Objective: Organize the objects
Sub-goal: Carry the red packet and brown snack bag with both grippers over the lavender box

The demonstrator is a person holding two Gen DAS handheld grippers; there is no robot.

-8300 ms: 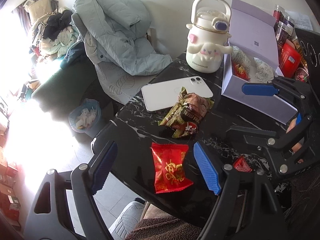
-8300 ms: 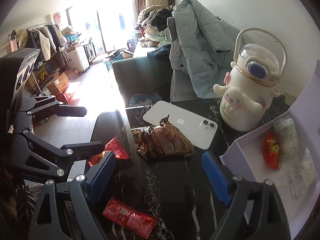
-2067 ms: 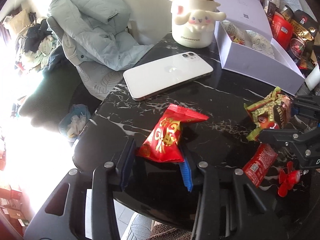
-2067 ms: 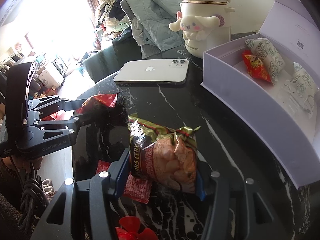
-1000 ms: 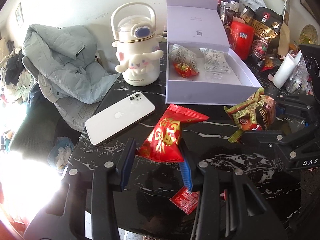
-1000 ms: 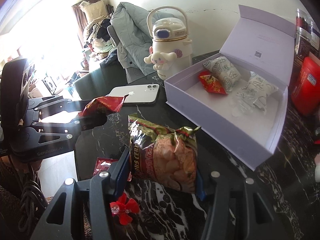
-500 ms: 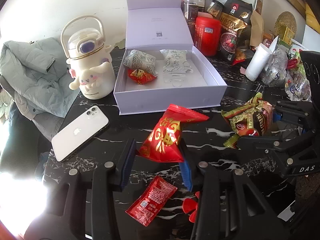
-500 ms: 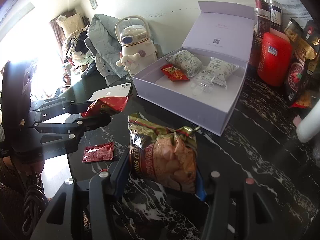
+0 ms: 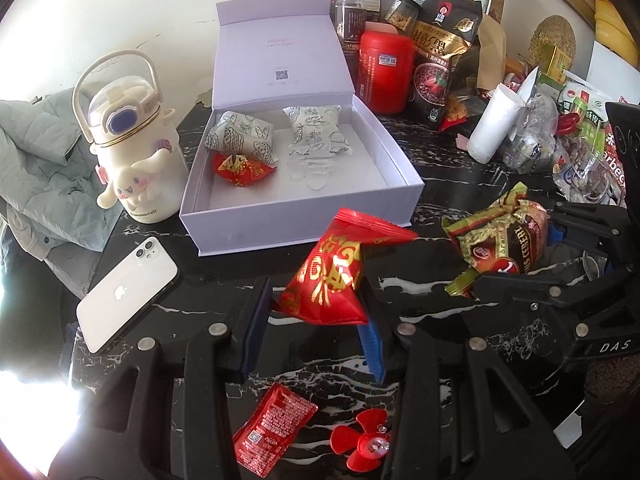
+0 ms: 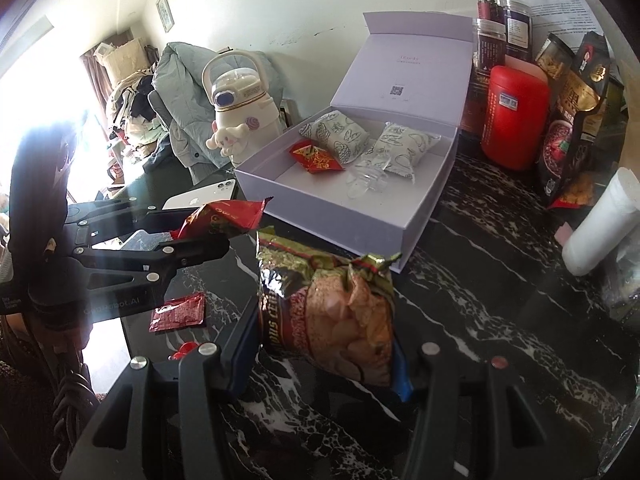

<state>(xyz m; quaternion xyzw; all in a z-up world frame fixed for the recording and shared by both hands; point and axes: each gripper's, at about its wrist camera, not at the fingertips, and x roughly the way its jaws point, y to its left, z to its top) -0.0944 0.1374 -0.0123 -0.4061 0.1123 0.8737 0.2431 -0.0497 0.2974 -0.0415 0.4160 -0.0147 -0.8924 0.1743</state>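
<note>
Black marbled surface (image 9: pixel 432 200) is lying below both claws, left claw (image 9: pixel 316 316) gripping a red foil snack packet (image 9: pixel 336 276), right claw (image 10: pixel 324 356) gripping a crinkled chip bag (image 10: pixel 332 312), each needing release over the open lavender gift box (image 9: pixel 304 216).

Eight seconds back both tongs stand open over the bench (image 9: pixel 432 200) with the snacks lying flat. Now the left tongs (image 9: pixel 316 312) clamp the red snack packet (image 9: pixel 336 276) and the right tongs (image 10: pixel 324 344) clamp the brown-and-green snack bag (image 10: pixel 332 312), both lifted clear of the bench. Both have swung round from the white phone (image 9: pixel 124 294) to face the open lilac gift box (image 9: pixel 296 184), now close ahead.
</note>
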